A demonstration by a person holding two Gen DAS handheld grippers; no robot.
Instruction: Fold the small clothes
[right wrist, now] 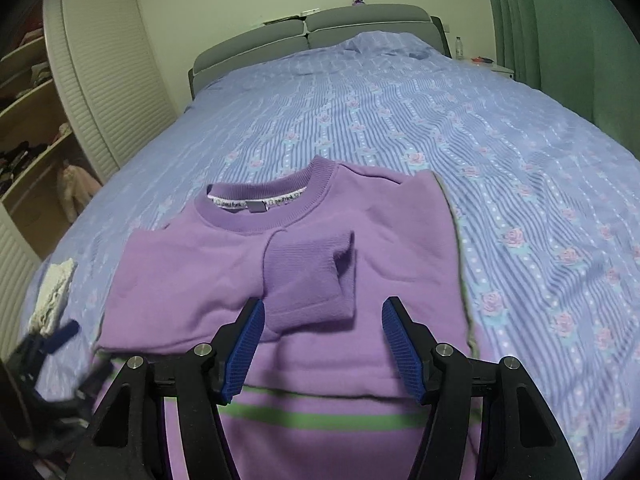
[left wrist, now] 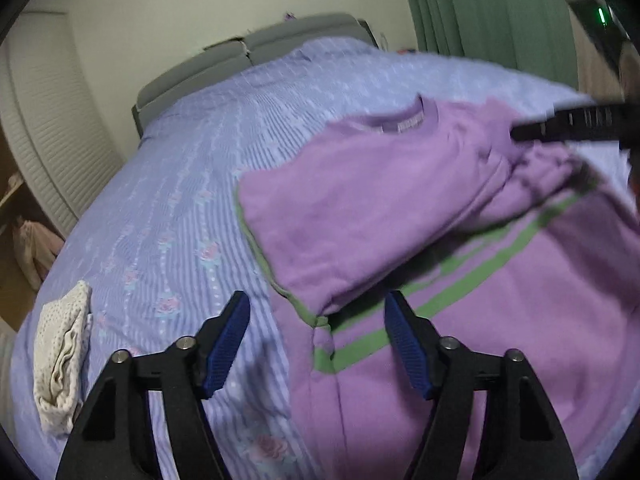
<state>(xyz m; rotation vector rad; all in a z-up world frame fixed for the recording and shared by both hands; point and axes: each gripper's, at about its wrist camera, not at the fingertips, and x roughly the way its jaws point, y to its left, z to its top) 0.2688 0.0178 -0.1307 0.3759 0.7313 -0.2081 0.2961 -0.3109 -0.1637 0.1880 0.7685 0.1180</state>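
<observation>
A small purple sweater (right wrist: 192, 276) with green stripes (right wrist: 320, 420) lies on the bed, collar away from me, both sleeves folded across the chest. My right gripper (right wrist: 322, 344) is open and empty, just above the ribbed cuff (right wrist: 308, 276) of the top sleeve. My left gripper (left wrist: 316, 344) is open and empty at the sweater's (left wrist: 360, 208) left lower edge. The right gripper's black finger (left wrist: 568, 128) shows blurred over the sweater in the left wrist view. The left gripper also shows blurred in the right wrist view (right wrist: 56, 356), at the lower left.
The bed has a blue striped floral cover (right wrist: 480, 160) and a grey headboard (right wrist: 320, 28). A folded white cloth (left wrist: 60, 356) lies at the bed's left edge. A louvred wardrobe with shelves (right wrist: 36, 120) stands left, and green curtains (right wrist: 560, 40) hang right.
</observation>
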